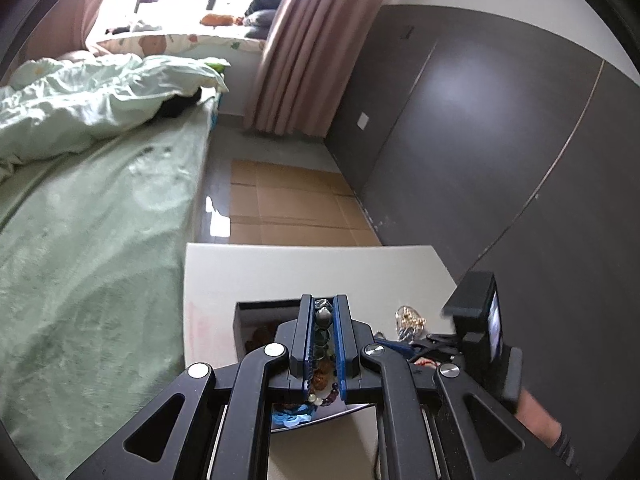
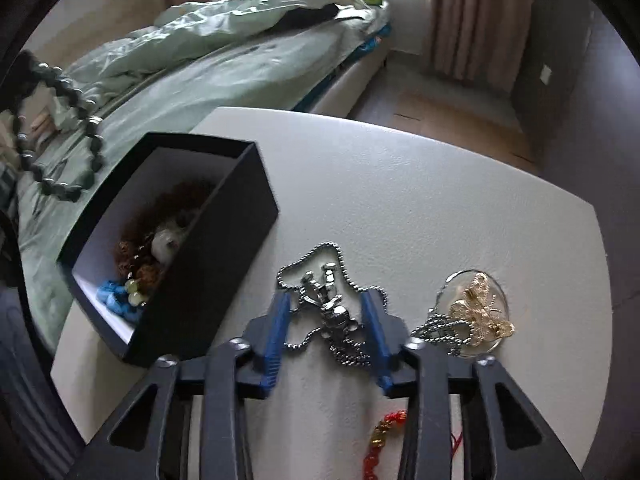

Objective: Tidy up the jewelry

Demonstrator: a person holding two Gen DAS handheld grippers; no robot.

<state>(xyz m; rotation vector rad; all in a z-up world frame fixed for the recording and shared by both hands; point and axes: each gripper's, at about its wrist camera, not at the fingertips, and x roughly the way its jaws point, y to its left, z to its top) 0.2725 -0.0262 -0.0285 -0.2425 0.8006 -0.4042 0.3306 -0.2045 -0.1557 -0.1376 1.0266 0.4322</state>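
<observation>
Two hand-held grippers work over a white bench beside a bed. The left hand-held gripper is clamped on a dark bead bracelet; in its own view only a short run of beads shows between the blue pads, while the right wrist view shows the loop hanging at the far left edge, its top cut off by the rim of the picture. Below it sits the black box, whose contents are blurred: brown beads, a pale bead and something blue can be made out, little more. The left gripper's frame hides most of the box in its own view.

The right hand-held gripper stands with its jaws apart on either side of a silver chain necklace with a skull-like pendant lying on the bench; the pads do not press it. Just beside lies a gold butterfly piece on a clear disc. A red and gold bead string is partly covered by the gripper's frame.
</observation>
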